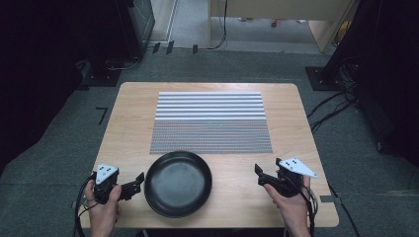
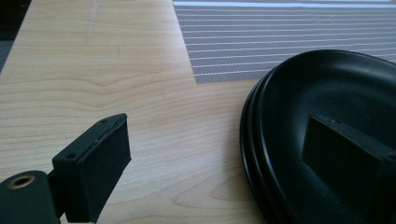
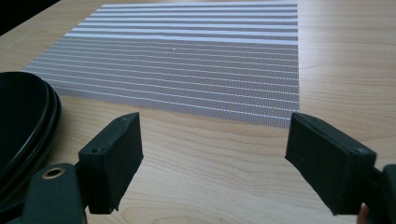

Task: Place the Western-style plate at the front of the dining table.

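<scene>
A black round dish lies at the near middle of the wooden table; its edge shows doubled rims, like stacked dishes. My left gripper sits just left of the dish and is open. In the left gripper view one jaw hangs over the dish's inside and the other over bare wood, with the rim between them untouched. My right gripper is open to the right of the dish, with only wood between its jaws. The dish's edge shows at the left of that view.
A grey and white striped placemat lies flat beyond the dish, in the table's middle. Bare wood runs along both sides of the mat. Cables and dark stands sit on the carpet around the table.
</scene>
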The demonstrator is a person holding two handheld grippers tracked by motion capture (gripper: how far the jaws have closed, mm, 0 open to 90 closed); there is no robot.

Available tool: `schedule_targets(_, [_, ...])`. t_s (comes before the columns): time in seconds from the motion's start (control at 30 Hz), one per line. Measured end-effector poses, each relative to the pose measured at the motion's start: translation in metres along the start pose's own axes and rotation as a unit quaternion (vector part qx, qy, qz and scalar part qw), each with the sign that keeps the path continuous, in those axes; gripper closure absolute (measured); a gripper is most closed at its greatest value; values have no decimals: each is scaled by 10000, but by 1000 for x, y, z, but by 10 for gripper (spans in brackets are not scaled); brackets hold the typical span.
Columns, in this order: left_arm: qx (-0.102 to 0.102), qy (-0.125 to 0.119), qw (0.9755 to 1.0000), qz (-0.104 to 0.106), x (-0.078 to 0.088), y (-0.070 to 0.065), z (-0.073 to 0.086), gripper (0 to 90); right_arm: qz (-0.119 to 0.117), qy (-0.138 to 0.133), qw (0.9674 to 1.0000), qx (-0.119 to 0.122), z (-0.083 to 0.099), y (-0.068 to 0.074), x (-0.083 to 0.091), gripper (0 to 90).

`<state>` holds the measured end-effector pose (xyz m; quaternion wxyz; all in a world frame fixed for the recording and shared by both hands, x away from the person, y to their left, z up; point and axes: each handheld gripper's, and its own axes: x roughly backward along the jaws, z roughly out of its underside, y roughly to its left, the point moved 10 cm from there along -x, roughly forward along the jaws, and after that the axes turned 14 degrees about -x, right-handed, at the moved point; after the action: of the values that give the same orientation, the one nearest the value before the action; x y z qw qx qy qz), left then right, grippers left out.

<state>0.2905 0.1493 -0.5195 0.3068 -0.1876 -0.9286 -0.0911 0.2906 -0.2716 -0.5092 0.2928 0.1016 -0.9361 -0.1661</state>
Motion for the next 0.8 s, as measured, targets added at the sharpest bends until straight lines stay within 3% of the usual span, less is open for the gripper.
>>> schedule_targets(0.23, [-79,-43,9999,78,4,-10,-5,77,5,-22,10000,54,2,20,-4,242])
schedule_targets(0.4, [-170,-5,9997,182,4,-20,-6,81,-124,-132,9991,391,8,42,-11,302])
schedule_targets(0.5, [-218,45,9994,256,3,-24,-6,82,-163,-161,9987,459,9,47,-13,332])
schedule_targets(0.6, [-231,44,9993,293,3,-26,-6,134,-263,-140,9987,402,12,58,-16,376])
schedule_targets(0.7, [-241,65,9990,363,3,-29,-6,137,-386,-116,9987,312,15,68,-19,480])
schedule_targets(0.8, [-301,124,9987,383,1,-31,-5,162,-668,118,9975,173,22,86,-21,532])
